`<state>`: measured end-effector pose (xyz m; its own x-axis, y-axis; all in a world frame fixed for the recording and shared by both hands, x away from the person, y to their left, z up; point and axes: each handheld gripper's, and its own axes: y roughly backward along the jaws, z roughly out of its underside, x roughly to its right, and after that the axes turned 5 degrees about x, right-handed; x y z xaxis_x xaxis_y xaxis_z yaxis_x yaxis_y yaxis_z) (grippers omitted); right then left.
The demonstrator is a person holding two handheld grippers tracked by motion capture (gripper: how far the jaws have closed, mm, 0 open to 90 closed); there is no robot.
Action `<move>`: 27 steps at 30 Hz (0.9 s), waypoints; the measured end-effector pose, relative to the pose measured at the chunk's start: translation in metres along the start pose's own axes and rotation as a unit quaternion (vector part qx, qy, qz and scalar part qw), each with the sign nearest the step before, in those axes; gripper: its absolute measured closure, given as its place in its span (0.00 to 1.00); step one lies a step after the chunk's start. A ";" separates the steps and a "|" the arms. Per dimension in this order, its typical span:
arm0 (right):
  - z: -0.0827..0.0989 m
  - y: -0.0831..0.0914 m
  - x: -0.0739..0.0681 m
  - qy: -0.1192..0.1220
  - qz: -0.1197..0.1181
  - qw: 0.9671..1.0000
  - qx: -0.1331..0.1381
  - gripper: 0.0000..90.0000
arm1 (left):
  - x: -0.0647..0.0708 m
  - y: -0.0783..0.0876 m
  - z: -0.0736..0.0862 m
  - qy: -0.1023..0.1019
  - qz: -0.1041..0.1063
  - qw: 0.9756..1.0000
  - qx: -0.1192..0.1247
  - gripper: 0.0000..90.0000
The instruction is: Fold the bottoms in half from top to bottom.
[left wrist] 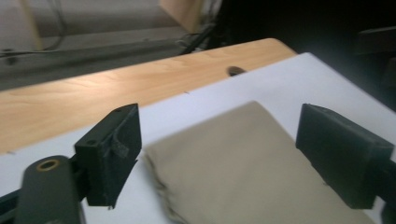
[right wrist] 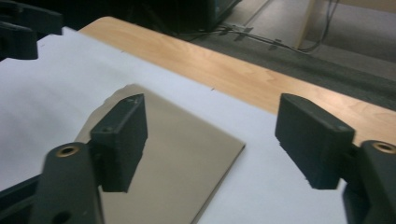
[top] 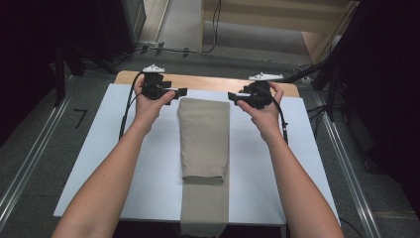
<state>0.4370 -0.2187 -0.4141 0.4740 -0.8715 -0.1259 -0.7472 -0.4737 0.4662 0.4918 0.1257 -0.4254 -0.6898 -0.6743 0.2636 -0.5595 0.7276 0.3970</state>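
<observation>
We hold the left gripper [top: 181,92] and right gripper [top: 232,97] above the folded beige fabric trousers [top: 204,139]. Both sets of jaws stand wide and empty, flanking the fold's 12 o'clock edge on the white sheet [top: 124,163].

Overhead, two close views; shared cloth [top: 204,139]

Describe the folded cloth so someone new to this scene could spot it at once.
A white sheet covers most of a wooden table. Down its middle lies the tan cloth, a long folded strip whose near end hangs over the table's edge. It is the sheet's lone tan item.

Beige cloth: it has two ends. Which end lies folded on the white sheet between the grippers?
The far end of the beige cloth, doubled over itself; the near end hangs over the table's front edge.
</observation>
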 end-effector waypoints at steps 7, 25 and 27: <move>0.035 0.023 -0.025 0.015 -0.057 0.998 0.007 0.13 | 0.033 0.024 0.038 -0.007 0.068 0.997 0.028 0.03; 0.108 0.082 -0.091 0.029 -0.117 0.992 0.030 0.00 | 0.111 0.076 0.120 -0.064 0.145 0.987 -0.009 0.00; 0.117 0.084 -0.096 0.027 -0.114 0.993 0.027 0.00 | 0.117 0.080 0.128 -0.066 0.155 0.986 -0.011 0.00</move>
<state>0.2740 -0.1897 -0.4650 0.6571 -0.7335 -0.1740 -0.6409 -0.6651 0.3833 0.3072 0.1215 -0.4752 -0.8808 -0.3969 0.2583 -0.3035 0.8918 0.3355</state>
